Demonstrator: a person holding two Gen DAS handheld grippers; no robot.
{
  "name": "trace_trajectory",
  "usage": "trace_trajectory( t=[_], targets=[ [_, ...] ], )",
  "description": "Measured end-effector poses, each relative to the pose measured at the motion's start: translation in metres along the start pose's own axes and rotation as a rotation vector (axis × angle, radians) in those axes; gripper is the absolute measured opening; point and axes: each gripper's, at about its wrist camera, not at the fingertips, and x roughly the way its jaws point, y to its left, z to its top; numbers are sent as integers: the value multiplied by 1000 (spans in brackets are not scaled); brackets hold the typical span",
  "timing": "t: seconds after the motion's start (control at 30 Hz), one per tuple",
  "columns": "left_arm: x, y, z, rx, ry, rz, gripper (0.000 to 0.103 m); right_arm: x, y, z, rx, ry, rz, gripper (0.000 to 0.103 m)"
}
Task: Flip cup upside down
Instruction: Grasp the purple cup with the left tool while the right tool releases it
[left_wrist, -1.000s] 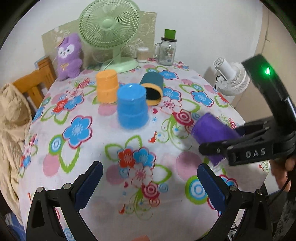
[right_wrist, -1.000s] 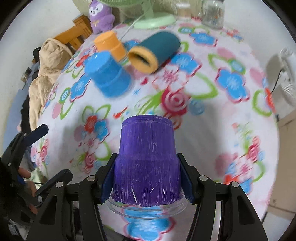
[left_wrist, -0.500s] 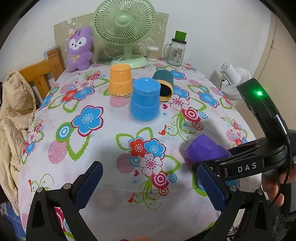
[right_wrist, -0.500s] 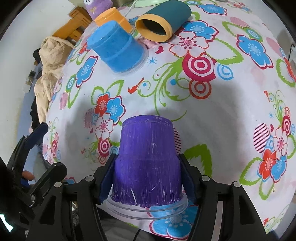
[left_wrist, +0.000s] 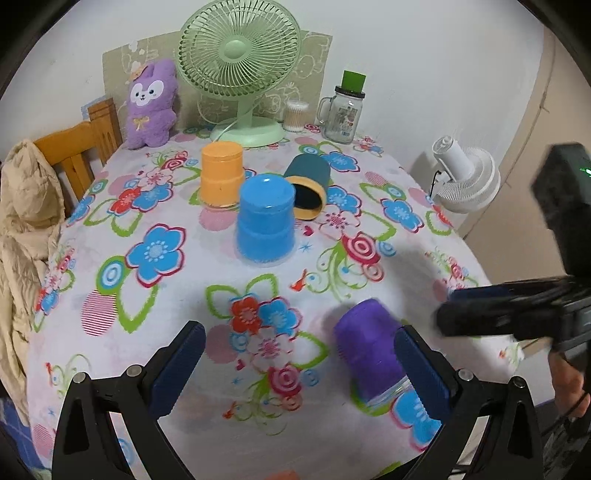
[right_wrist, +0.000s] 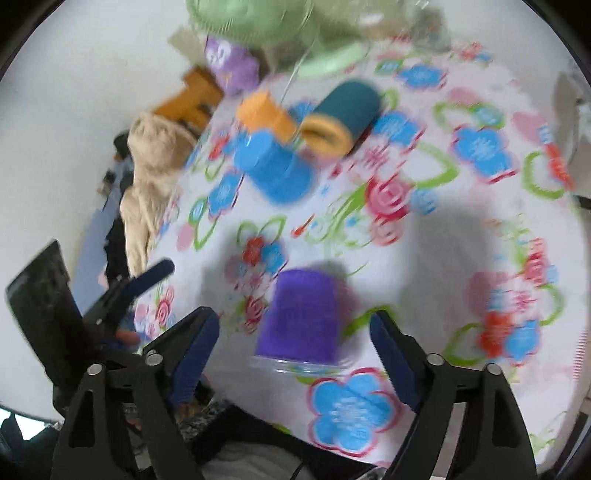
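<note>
both views are evenly and fairly brightly lit by soft indoor light, with no hard glare on the white wall (left_wrist: 424, 55). the left wrist view is mostly sharp; only the right gripper (left_wrist: 480, 314) at its edge and the purple cup (left_wrist: 369, 350) are smeared. the right wrist view is heavily motion-blurred: the floral tablecloth (right_wrist: 461, 221), green fan (right_wrist: 280, 22) and blue cup (right_wrist: 273, 166) all streak. broad soft grey shadows lie on the cloth around the purple cup (right_wrist: 303, 314). fisheye bending curves the table edges, and black vignette fills every corner.
</note>
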Motion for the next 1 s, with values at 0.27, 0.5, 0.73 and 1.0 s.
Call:
trace_trajectory(
  t=[0.27, 0.5, 0.73, 1.0],
  targets=[
    [29, -29, 12, -51, 68, -51, 103, -43, -27, -23, -62, -74, -96, 91],
    [59, -43, 19, -78, 142, -35, 103, -32, -33, -48, -172, -28, -165, 91],
    [78, -40, 18, -114, 203, 7, 101, -23, -44, -54, -187, -9, -162, 91],
    [88, -42, 14, -115, 258, -13, 77, -22, -59, -52, -124, -16, -125, 91]
  ],
)
